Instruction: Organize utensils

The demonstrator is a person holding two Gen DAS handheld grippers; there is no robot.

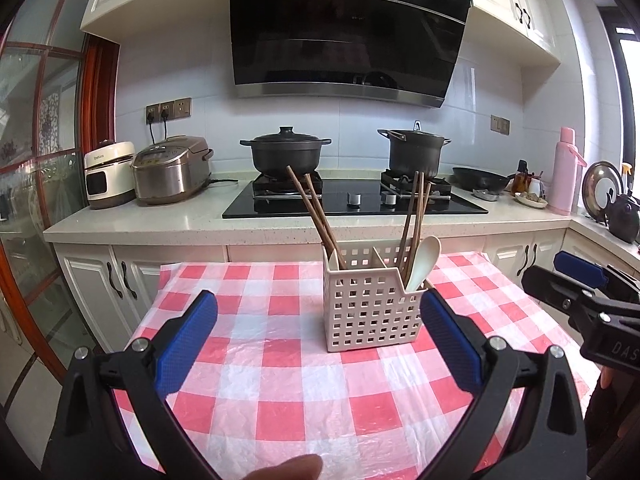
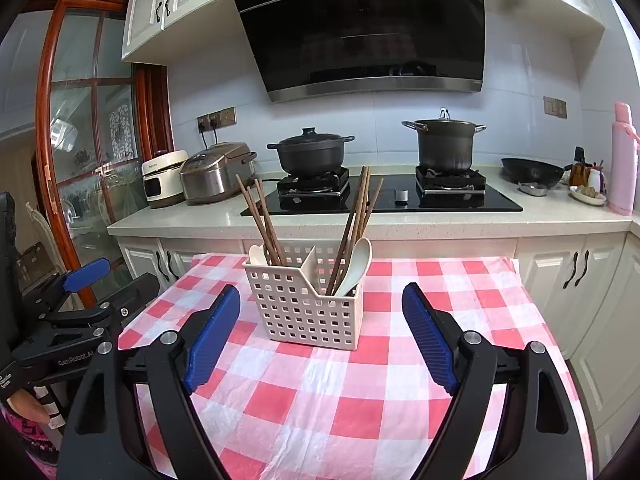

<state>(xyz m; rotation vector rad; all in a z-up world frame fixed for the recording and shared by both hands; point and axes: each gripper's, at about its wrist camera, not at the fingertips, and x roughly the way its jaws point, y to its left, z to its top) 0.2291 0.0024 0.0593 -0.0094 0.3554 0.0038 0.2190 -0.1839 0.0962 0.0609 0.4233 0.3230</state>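
A white perforated utensil caddy (image 1: 368, 308) (image 2: 308, 308) with two compartments stands on the pink checked tablecloth (image 1: 280, 392) (image 2: 360, 400). Brown chopsticks (image 1: 316, 212) (image 2: 260, 220) and a white spoon (image 2: 258, 256) lean in its left compartment. More chopsticks (image 1: 416, 216) (image 2: 360, 220) and a white spoon (image 1: 424, 260) (image 2: 356, 264) stand in the right one. My left gripper (image 1: 318, 320) is open and empty, just in front of the caddy. My right gripper (image 2: 320, 312) is open and empty, also in front of it.
Behind the table runs a counter (image 1: 160, 216) with a hob (image 1: 352, 200), two black pots (image 1: 286, 154) (image 1: 414, 150), rice cookers (image 1: 172, 168), a wok (image 1: 480, 178) and a pink flask (image 1: 566, 172). A wood-framed glass door (image 2: 92, 140) stands left.
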